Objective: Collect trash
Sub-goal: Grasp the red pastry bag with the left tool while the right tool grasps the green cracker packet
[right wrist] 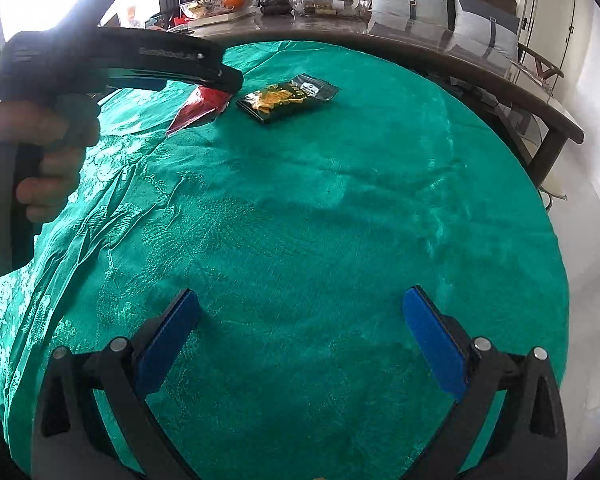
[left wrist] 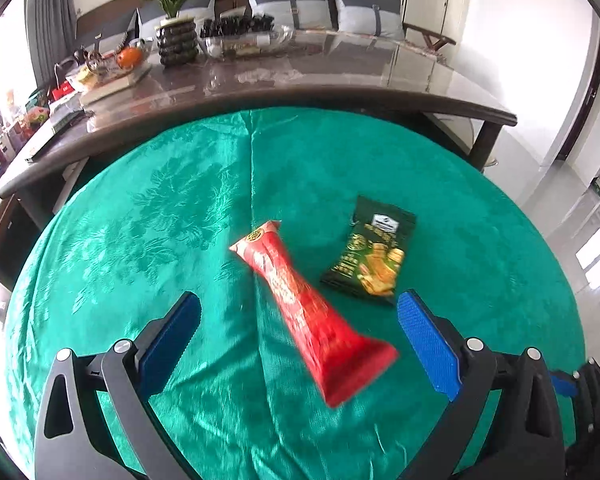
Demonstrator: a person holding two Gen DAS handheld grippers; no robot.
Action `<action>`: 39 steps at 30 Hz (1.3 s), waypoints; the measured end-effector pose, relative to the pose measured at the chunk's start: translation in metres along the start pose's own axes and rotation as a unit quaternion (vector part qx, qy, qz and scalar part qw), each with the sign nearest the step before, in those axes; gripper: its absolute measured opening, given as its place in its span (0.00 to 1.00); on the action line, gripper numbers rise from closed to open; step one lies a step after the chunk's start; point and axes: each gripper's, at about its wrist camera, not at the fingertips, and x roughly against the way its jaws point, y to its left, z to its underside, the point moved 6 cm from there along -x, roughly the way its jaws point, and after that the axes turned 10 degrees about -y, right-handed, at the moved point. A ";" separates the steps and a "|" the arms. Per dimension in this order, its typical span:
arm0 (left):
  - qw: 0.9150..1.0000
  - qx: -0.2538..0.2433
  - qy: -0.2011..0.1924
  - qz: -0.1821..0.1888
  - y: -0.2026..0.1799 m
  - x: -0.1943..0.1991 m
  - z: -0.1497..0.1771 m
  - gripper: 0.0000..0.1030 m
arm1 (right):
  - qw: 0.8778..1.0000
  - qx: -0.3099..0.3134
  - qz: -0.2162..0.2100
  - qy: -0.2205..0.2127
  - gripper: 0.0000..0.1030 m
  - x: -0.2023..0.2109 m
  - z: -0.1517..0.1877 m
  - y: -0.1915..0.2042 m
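Observation:
A long red snack wrapper (left wrist: 308, 308) lies on the green tablecloth (left wrist: 140, 220), its near end between my left gripper's open fingers. My left gripper (left wrist: 300, 320) is open and hovers just above it, touching nothing. A dark green chip packet (left wrist: 370, 252) lies just right of the red wrapper. In the right wrist view the red wrapper (right wrist: 200, 110) is partly hidden under the left gripper's body (right wrist: 120, 60), and the green packet (right wrist: 288, 98) lies beside it. My right gripper (right wrist: 300, 324) is open and empty over bare cloth, far from both.
A long brown table (left wrist: 300, 84) stands behind the round table, carrying a potted plant (left wrist: 172, 28), fruit bowls and a glass tray. A sofa with grey pillows (left wrist: 288, 4) is behind it. White floor lies to the right.

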 end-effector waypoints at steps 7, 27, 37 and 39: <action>0.999 0.009 0.046 0.011 0.008 -0.023 0.014 0.40 | 1.000 0.000 0.000 0.000 0.96 0.000 0.000 -0.001; 1.000 0.007 0.022 -0.005 0.064 0.074 0.088 0.22 | 1.000 0.001 0.000 0.004 0.96 -0.002 -0.001 -0.001; 0.999 0.017 0.011 -0.043 0.089 0.066 0.110 0.90 | 0.989 -0.144 -0.016 0.015 0.95 -0.070 -0.095 0.004; 0.999 0.022 0.014 -0.041 0.090 0.064 0.110 0.93 | 0.989 -0.144 -0.002 0.020 0.88 -0.090 -0.112 0.011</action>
